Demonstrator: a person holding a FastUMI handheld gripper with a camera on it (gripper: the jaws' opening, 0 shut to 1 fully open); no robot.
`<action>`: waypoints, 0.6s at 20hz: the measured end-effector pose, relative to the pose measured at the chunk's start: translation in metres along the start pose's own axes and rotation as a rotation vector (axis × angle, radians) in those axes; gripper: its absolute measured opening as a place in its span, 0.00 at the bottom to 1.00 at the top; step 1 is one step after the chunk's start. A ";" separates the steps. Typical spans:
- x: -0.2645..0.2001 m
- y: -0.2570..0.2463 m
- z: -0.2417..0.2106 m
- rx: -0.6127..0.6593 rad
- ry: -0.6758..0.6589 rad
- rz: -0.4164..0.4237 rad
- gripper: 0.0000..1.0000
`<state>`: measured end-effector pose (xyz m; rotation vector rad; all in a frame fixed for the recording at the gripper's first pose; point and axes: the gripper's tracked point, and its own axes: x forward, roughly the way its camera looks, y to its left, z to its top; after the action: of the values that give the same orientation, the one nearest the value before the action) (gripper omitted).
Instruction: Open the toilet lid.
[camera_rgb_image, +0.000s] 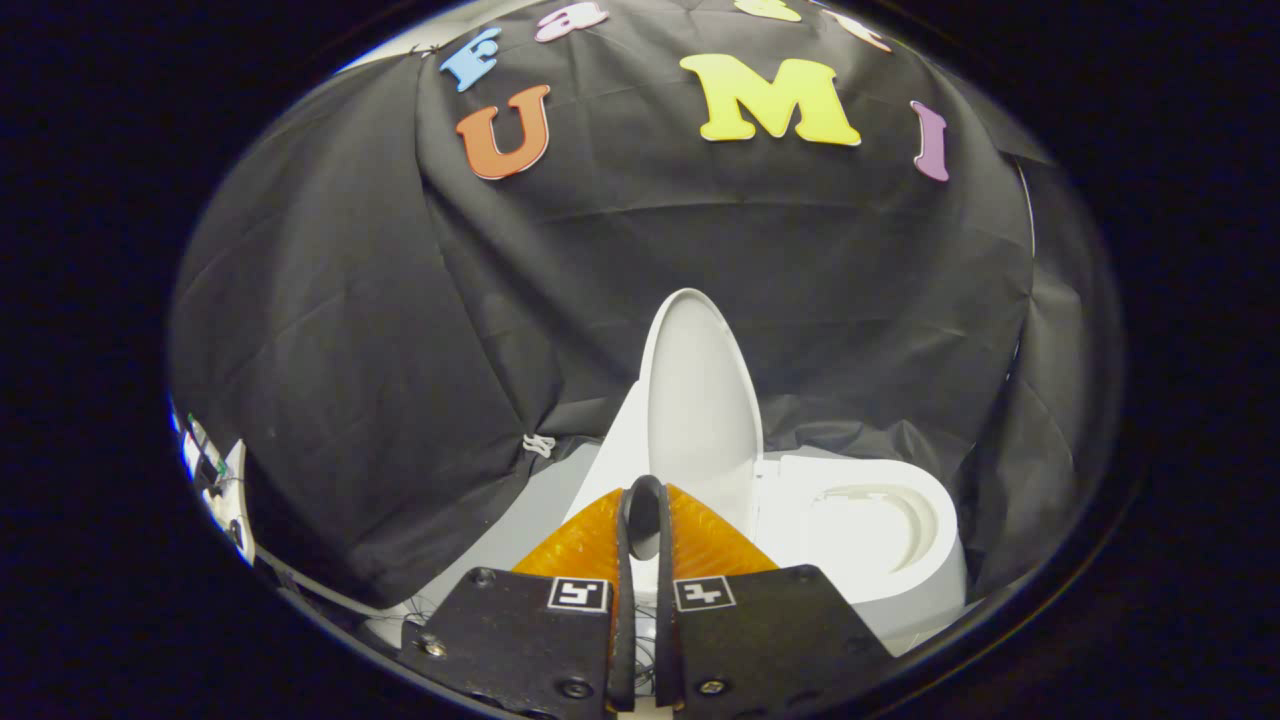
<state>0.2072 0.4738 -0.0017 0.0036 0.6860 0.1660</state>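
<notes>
The toilet lid stands upright beyond the gripper. Its fingers seem closed together, holding nothing. The seat lies beside.

Grey floor carries a white toilet, standing just beyond the gripper, whose fingers are closed together. Black cloth drapes onto it.

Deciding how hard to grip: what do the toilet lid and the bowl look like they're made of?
Toilet lid: looks like thin moulded plastic, smooth with a soft sheen, standing raised just beyond the gripper, whose fingers are nearly closed. Bowl: thick, white and glossy, probably glazed ceramic, though plastic cannot be ruled out.
</notes>
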 end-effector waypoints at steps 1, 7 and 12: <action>-0.001 -0.004 0.002 -0.004 -0.005 -0.020 0.11; -0.004 -0.006 0.004 0.029 0.016 -0.013 0.14; -0.028 0.023 0.012 0.111 0.027 0.163 0.33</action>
<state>0.1901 0.4924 0.0262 0.1646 0.7210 0.2845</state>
